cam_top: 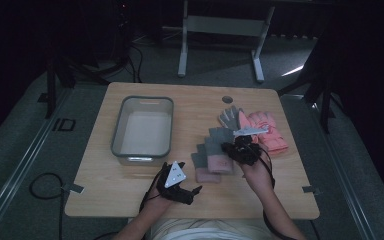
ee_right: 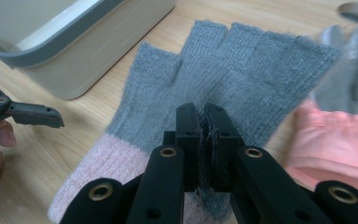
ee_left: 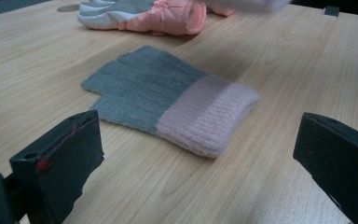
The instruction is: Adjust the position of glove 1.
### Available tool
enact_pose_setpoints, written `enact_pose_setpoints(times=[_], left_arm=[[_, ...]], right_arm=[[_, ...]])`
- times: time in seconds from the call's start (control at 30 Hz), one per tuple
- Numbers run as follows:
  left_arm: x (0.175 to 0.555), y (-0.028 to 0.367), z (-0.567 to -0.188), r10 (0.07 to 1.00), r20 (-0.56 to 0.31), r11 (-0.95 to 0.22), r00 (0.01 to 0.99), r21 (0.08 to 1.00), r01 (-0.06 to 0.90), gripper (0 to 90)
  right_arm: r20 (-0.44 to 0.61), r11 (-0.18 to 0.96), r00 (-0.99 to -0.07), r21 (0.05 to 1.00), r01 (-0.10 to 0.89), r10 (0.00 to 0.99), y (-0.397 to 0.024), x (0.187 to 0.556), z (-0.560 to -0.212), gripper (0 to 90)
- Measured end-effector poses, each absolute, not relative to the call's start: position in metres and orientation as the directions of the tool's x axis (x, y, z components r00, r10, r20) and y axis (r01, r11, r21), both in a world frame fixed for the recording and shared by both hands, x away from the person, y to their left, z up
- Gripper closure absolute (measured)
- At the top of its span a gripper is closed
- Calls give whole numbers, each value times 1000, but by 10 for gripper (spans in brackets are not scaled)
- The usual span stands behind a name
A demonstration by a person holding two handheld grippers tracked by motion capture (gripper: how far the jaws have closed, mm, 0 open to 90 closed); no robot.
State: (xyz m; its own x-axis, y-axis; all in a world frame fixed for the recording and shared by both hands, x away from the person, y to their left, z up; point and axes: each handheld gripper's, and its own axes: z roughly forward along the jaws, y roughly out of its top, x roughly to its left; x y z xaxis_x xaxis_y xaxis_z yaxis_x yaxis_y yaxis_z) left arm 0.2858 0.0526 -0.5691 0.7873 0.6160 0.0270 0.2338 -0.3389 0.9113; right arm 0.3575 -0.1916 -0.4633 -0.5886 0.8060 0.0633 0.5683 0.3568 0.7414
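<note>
Two grey knit gloves with pale pink cuffs are at the table's right centre. One knit glove [cam_top: 200,167] [ee_left: 168,98] lies flat on the wood, just ahead of my left gripper [cam_top: 186,179] [ee_left: 198,122], whose jaws stand wide open and empty. My right gripper [cam_top: 232,149] [ee_right: 204,112] is shut on the palm of the second knit glove [cam_top: 219,147] [ee_right: 242,60]; this one spreads out beyond the jaws, fingers pointing away. Whether it hangs free of the table I cannot tell.
A grey plastic bin [cam_top: 116,135] [ee_right: 74,46] stands empty at the table's left centre. A padded pink glove [cam_top: 269,136] [ee_left: 168,16] [ee_right: 335,135] and a grey-fingered glove [cam_top: 229,117] [ee_right: 345,79] lie at the right. A round hole [cam_top: 227,99] sits near the far edge.
</note>
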Motion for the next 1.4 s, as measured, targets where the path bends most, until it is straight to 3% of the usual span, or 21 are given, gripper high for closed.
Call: enact_pose_setpoints(times=[0.87, 1.2, 1.4], left_arm=[[286, 53, -569, 614, 26, -342, 789, 910, 237, 10], [283, 50, -569, 620, 57, -367, 783, 902, 225, 10], [282, 48, -569, 636, 71, -360, 768, 908, 215, 10]], right_arm=[[123, 406, -609, 640, 652, 784, -162, 374, -530, 839], [131, 410, -612, 632, 658, 780, -164, 376, -540, 742], [126, 439, -641, 630, 641, 757, -161, 375, -540, 734]])
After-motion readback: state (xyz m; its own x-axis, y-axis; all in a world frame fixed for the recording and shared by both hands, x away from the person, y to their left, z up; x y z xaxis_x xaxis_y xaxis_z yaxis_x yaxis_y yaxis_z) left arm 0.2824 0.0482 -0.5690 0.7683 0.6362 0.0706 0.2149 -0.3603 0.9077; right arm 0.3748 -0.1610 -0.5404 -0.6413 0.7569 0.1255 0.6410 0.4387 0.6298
